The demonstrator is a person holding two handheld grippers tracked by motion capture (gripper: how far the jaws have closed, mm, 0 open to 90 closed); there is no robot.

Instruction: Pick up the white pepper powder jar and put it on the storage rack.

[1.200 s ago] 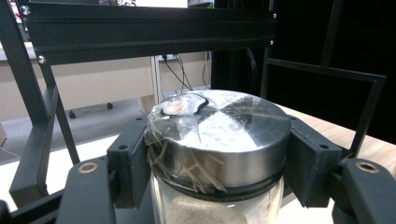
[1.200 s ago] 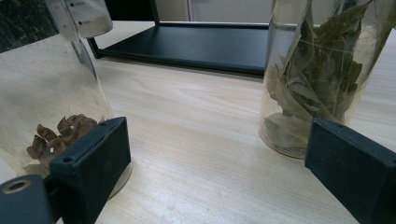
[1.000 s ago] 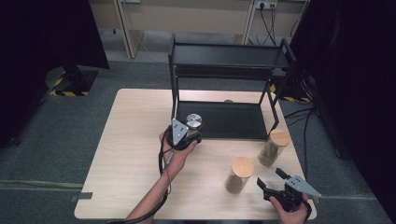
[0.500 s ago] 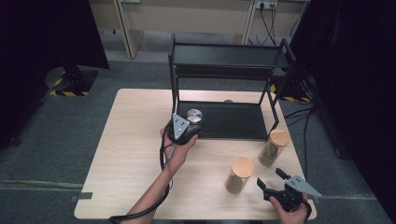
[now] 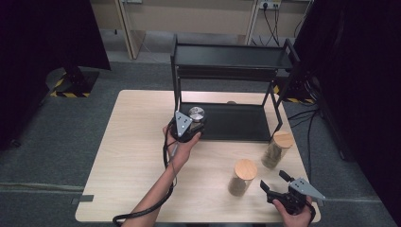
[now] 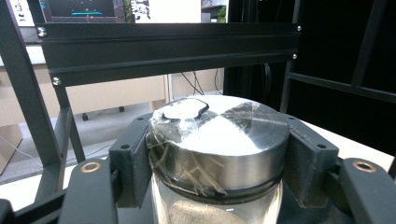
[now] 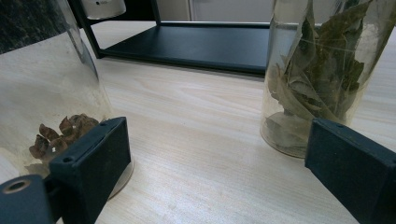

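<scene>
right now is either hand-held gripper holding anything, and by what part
The left hand-held gripper is clamped on a glass jar, its jaws gripping the sides of the metal lid. The right hand-held gripper is open, holding nothing.

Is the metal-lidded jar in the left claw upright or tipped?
Upright: the metal-lidded jar stands with its flat lid on top, level, the left claw shut on it just under the lid.

shiny metal lid [image 6: 219, 135], glass jar [image 6: 215, 210], matt wooden table [image 5: 137, 156]
</scene>
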